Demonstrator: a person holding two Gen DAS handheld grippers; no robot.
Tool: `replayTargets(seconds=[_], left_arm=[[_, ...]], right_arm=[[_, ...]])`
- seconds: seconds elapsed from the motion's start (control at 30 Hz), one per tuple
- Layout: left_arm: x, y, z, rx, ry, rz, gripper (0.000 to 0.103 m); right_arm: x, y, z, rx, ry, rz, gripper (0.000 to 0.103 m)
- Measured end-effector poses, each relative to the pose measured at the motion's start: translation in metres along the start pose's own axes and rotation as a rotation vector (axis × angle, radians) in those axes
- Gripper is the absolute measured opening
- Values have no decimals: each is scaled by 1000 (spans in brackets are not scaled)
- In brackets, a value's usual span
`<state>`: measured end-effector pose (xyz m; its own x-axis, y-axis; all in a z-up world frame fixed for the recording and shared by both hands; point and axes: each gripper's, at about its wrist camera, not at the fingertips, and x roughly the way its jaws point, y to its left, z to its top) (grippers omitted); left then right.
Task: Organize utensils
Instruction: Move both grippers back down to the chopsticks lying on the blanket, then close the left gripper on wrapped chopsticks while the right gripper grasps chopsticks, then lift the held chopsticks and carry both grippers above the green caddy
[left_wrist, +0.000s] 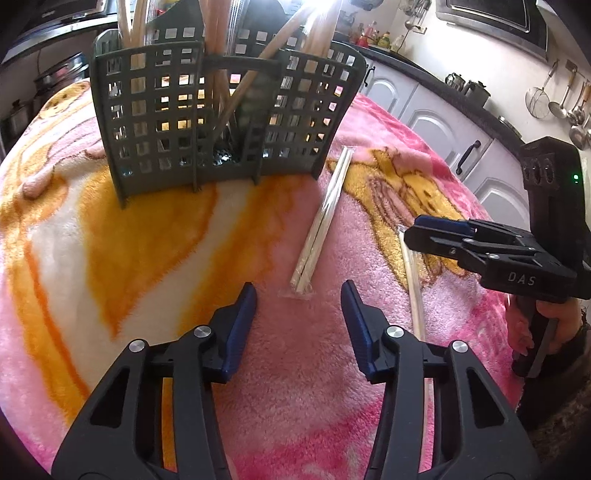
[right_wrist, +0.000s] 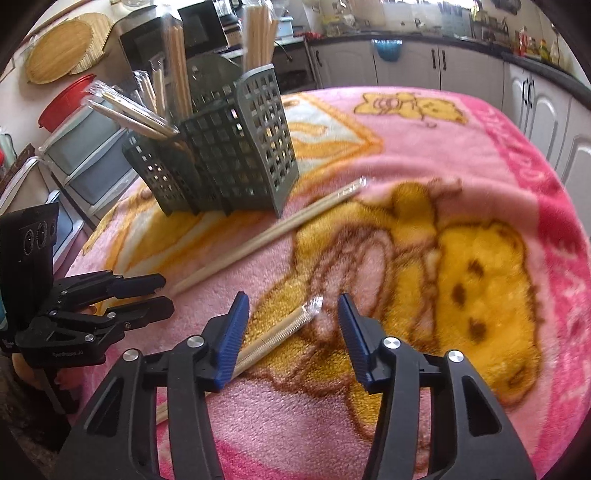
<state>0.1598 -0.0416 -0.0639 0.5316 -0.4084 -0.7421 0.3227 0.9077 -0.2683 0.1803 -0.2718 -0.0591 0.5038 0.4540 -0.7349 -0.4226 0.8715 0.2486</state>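
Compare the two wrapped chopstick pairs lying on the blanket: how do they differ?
The pair near the basket lies ahead of the left gripper, its far end beside the grey basket. The nearer pair lies farther from the basket, running under the right gripper. Both are clear-wrapped, flat on the pink blanket, and ungripped.

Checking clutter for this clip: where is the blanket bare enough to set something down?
Free: the pink-and-orange fleece blanket left of the wrapped chopstick pair, before the grey slotted plastic caddy. Crowded: between the two wrapped pairs, second one, by both grippers.
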Motion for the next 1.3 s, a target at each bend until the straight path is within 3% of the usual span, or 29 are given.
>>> replayTargets(seconds=[0.27, 0.63, 0.87, 1.3], left_arm=[[4, 3, 2, -10, -3, 7, 28], [5, 4, 2, -3, -8, 19, 10], [-4, 7, 2, -19, -34, 0, 5], [-83, 15, 24, -64, -263, 2, 3]], right_arm=[[11, -6, -2, 42, 23, 18, 33], [12, -11, -1, 55, 12, 16, 9], [6, -7, -1, 63, -12, 29, 6], [-37, 21, 18, 11, -150, 92, 5]])
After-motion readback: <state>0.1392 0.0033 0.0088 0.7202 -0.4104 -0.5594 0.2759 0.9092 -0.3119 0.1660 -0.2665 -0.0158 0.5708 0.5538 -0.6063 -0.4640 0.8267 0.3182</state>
